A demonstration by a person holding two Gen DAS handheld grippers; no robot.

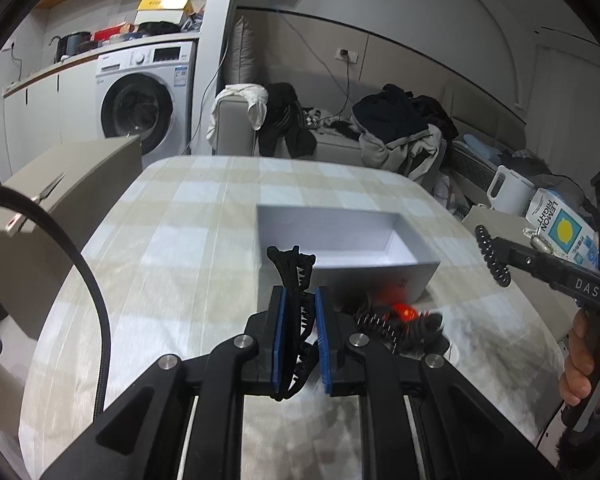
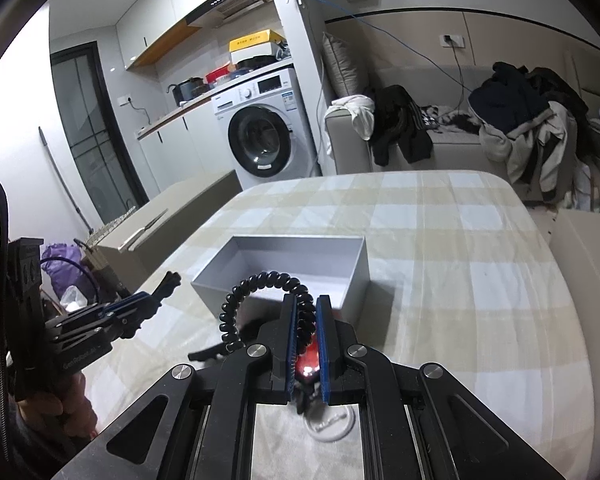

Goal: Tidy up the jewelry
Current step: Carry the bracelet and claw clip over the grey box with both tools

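Note:
My left gripper (image 1: 300,300) is shut on a black toothed hair claw clip (image 1: 294,272), held above the checked tablecloth just short of the open grey box (image 1: 324,224). My right gripper (image 2: 306,308) is shut on a black spiral hair tie (image 2: 256,292), whose loop arches up to the left in front of the same grey box (image 2: 356,268). Under the right gripper lies a red shiny piece (image 2: 306,364). In the left wrist view that red piece (image 1: 404,312) sits among other dark hair clips (image 1: 416,330) near the box's front corner. Each gripper shows in the other's view: right gripper (image 1: 494,256), left gripper (image 2: 166,284).
The table wears a beige and white checked cloth (image 2: 440,248). A white ring-shaped item (image 2: 332,426) lies on it under my right gripper. A beige cabinet with a knife (image 2: 148,226) stands left of the table. A sofa piled with clothes (image 1: 400,128) and a washing machine (image 1: 140,96) stand behind.

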